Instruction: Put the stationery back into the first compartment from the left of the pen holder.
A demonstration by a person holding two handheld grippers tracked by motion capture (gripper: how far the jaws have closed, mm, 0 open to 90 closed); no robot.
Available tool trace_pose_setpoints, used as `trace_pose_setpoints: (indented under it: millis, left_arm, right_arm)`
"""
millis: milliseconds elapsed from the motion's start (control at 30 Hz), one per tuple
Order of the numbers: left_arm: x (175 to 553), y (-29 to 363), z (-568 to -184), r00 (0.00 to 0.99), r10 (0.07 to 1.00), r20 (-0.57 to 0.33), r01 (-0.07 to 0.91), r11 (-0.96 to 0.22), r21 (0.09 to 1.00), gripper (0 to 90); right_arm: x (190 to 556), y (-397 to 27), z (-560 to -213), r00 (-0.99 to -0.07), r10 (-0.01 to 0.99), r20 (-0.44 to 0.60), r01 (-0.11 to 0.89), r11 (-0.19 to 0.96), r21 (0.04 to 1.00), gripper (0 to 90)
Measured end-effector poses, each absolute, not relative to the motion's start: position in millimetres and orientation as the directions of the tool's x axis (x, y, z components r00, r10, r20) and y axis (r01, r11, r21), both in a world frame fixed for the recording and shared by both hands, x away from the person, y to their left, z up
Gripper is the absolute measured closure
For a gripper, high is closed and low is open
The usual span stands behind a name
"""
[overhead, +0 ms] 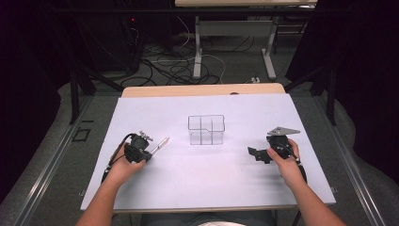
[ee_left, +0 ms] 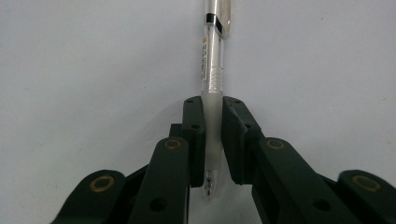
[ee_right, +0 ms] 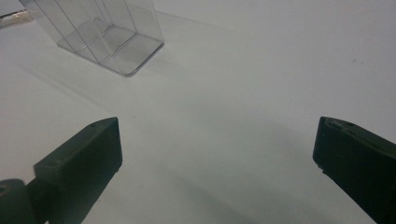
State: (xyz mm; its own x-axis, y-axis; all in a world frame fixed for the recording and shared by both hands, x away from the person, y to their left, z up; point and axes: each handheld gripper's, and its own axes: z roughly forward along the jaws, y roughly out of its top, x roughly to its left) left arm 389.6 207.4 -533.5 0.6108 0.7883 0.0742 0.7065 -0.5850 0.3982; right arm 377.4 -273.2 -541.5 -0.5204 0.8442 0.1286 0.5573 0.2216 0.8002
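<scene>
Progress check: the pen [ee_left: 212, 93] is already picked up, so I'd call the first half done. The left gripper [ee_left: 212, 140] has its fingers [ee_left: 194, 135] closed tight on the frosted grip end of the pen, with the writing tip poking back between them and the clear barrel plus cap sticking out ahead. In the high view the left gripper [overhead: 143, 151] sits at about 9 o'clock on the white tabletop [overhead: 211, 183], pen [overhead: 160, 144] pointing off toward 2 o'clock, low over the surface; can't tell if it's touching.

What's left, as I read it: getting the pen over to the clear organizer [overhead: 206, 129] and dropping it into one of its compartments. That box stands in the middle of the tabletop, well apart from the pen, and it looks empty as far as I can see.

The right gripper [overhead: 256, 153] is over at 3 o'clock, fingers [ee_right: 88, 154] spread wide with nothing between them, organizer [ee_right: 105, 35] up at its 11 o'clock.

Obstacles? Not much, honestly. Nothing lies between pen and box. Only tricky bit I'd guess is the thin dividers and the light box maybe sliding if it's bumped.
</scene>
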Motion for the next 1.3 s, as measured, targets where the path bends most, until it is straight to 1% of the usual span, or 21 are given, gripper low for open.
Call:
trace_pose_setpoints:
  millis: [167, 333, 567, 833, 1067, 1300]
  left_arm:
    - [389.8, 209.9, -533.8, 0.59, 0.806, 0.049, 0.724, -0.555, 0.409, 80.5]
    - [390.5, 210.8, -532.9, 0.578, 0.815, 0.034, 0.739, -0.541, 0.401, 80.6]
    - [388.9, 214.6, -524.5, 0.552, 0.833, -0.021, 0.754, -0.488, 0.439, 80.6]
    - [380.9, 218.6, -508.4, 0.56, 0.827, -0.045, 0.736, -0.472, 0.485, 80.6]
    - [374.6, 219.0, -499.1, 0.573, 0.818, -0.049, 0.722, -0.476, 0.502, 80.6]
    - [368.7, 213.8, -488.7, 0.596, 0.801, -0.066, 0.703, -0.48, 0.524, 80.6]
  right_arm:
    - [377.0, -272.5, -541.3, -0.522, 0.843, 0.132, 0.56, 0.222, 0.799, 1.0]
    - [377.3, -272.2, -541.8, -0.527, 0.841, 0.123, 0.554, 0.23, 0.8, 1.0]
    - [376.1, -270.0, -541.2, -0.528, 0.84, 0.124, 0.553, 0.23, 0.801, 1.5]
    - [375.0, -267.4, -538.8, -0.538, 0.833, 0.132, 0.546, 0.225, 0.807, 1.5]
    - [373.9, -263.8, -537.8, -0.542, 0.83, 0.129, 0.548, 0.233, 0.803, 1.5]
    - [372.0, -258.7, -535.4, -0.557, 0.823, 0.108, 0.529, 0.251, 0.811, 1.5]
